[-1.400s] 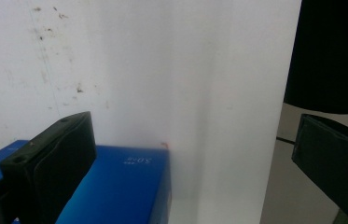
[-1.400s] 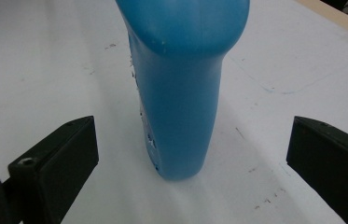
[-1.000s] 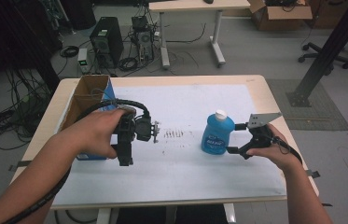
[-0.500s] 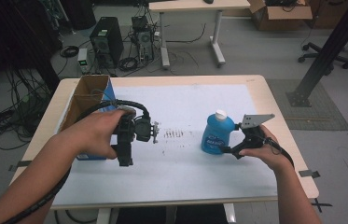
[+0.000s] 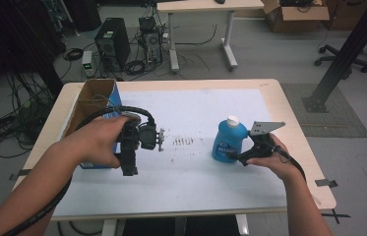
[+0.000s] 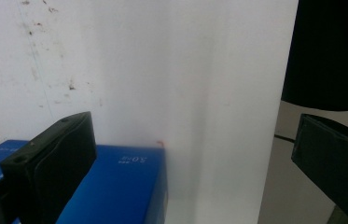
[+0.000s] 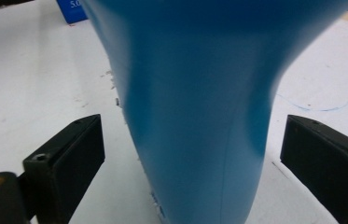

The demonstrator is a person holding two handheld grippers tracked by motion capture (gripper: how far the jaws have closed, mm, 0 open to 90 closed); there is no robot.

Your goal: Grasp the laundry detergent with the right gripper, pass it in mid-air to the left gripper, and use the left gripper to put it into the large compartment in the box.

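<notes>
blue bottle [image 7: 195,112] | upright between right claw [image 7: 192,158] jaws, just been closing, gaps both sides, not yet gripped | left claw [image 6: 199,158] spread, holding nothing

grey floor [image 5: 269,59], cables [image 5: 4,132]; second table [image 5: 200,7], computer tower [image 5: 112,44]

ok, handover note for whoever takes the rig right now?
Right hand-held gripper: jaws either side of the upright blue plastic bottle with white cap; they have just been closing, pads not yet touching it.
Left hand-held gripper: open, empty, pointing down by the open blue cardboard box at the table's left.
Done: right gripper lined up on the bottle.
Left: close on the bottle and lift; it probably goes to the box.
</notes>
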